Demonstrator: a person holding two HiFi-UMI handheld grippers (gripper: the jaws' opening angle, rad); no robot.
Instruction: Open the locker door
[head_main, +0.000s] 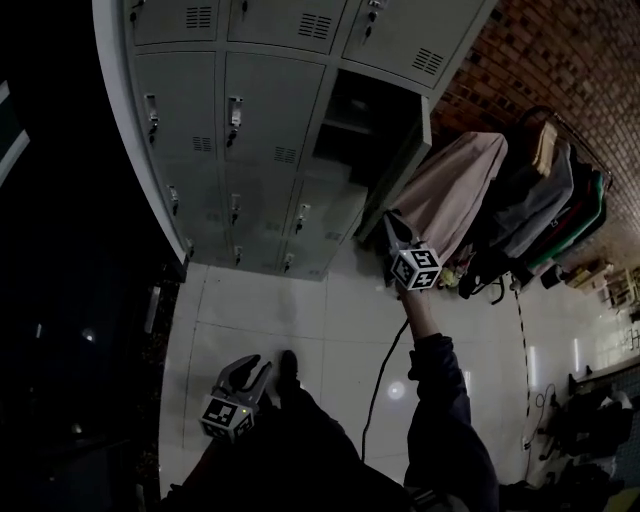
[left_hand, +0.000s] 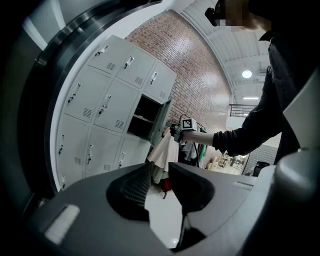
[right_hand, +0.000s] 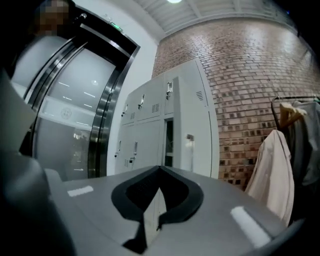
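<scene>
Locker door (head_main: 405, 165) ajar, free edge beside closed right claw (head_main: 396, 226); left claw (head_main: 257, 369) parted.

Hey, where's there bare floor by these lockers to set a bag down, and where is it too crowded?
The widest bare patch is the white tiled floor between the foot of the lockers and your shoe, left of the cable. Right of the cable it gets crowded: the clothes rack and its hanging coats fill that side.
</scene>
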